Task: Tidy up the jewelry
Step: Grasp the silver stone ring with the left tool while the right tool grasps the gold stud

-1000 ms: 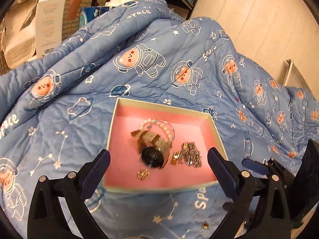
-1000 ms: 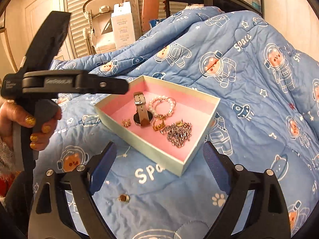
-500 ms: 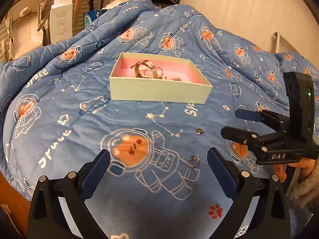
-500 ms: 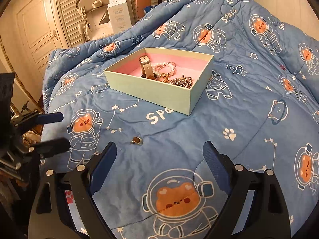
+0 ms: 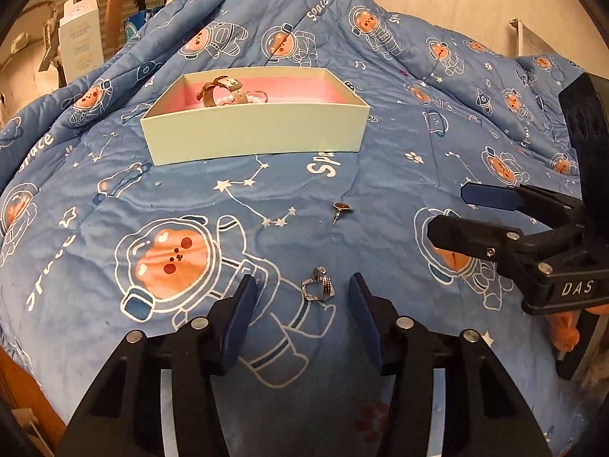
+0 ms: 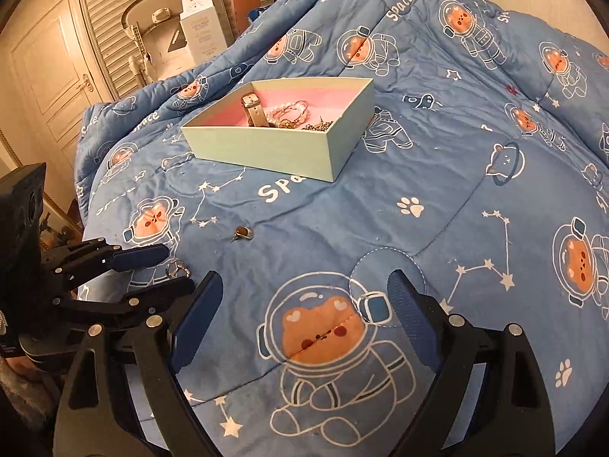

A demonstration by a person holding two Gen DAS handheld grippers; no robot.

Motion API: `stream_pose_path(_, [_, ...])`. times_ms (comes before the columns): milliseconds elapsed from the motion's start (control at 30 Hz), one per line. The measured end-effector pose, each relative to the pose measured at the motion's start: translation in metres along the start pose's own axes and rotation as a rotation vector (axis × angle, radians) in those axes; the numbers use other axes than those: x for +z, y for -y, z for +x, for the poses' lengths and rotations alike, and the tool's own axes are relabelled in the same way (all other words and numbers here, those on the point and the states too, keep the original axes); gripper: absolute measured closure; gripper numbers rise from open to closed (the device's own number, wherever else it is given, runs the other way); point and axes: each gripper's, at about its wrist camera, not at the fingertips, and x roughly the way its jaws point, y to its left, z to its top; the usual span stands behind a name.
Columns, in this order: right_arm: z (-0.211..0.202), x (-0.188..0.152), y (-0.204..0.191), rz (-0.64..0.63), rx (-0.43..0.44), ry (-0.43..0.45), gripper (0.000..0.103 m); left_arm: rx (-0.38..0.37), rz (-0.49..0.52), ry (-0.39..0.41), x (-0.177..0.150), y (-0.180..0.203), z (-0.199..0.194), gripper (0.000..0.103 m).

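Left gripper [image 5: 302,295] low, jaws apart, pointing forward, nothing between pads touching. Right gripper [image 6: 304,297] jaws wide apart, empty, level with left and just beside it. Each gripper visible in other's view, side-on, jaws parted.

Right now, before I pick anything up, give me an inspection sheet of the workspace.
Surface: blue astronaut-print quilt, soft and rumpled.
Job's things: open box with pink lining holds a watch, pearl bracelet and chain pieces; silver ring and stud earring lie loose on the quilt, outside the box.
Clutter: nothing seen on the quilt.
Grippers: left gripper open, fingers either side of the ring, not touching it; right gripper open over bare quilt, holding nothing.
Cables: nothing seen.
Surroundings: white carton, louvred doors and dark shelving behind the bed.
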Motion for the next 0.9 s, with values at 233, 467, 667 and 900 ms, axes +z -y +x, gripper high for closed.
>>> stream_pose_path(233, [0.01, 0.002, -0.007, -0.017, 0.014, -0.019, 0.017, 0.024, 0.039, 0.006, -0.004, 0.007, 0.001, 0.082])
stream_pose_path(467, [0.031, 0.01, -0.024, -0.073, 0.039, -0.055, 0.041, -0.006, -0.064, 0.009, -0.006, -0.015, -0.004, 0.088])
stream_pose_path(667, [0.048, 0.018, -0.04, -0.117, 0.058, -0.082, 0.055, -0.01, -0.095, 0.015, -0.007, -0.021, -0.008, 0.088])
stream_pose_path(900, [0.065, 0.026, -0.053, -0.167, 0.038, -0.107, 0.069, -0.03, -0.115, 0.016, -0.008, -0.025, -0.006, 0.088])
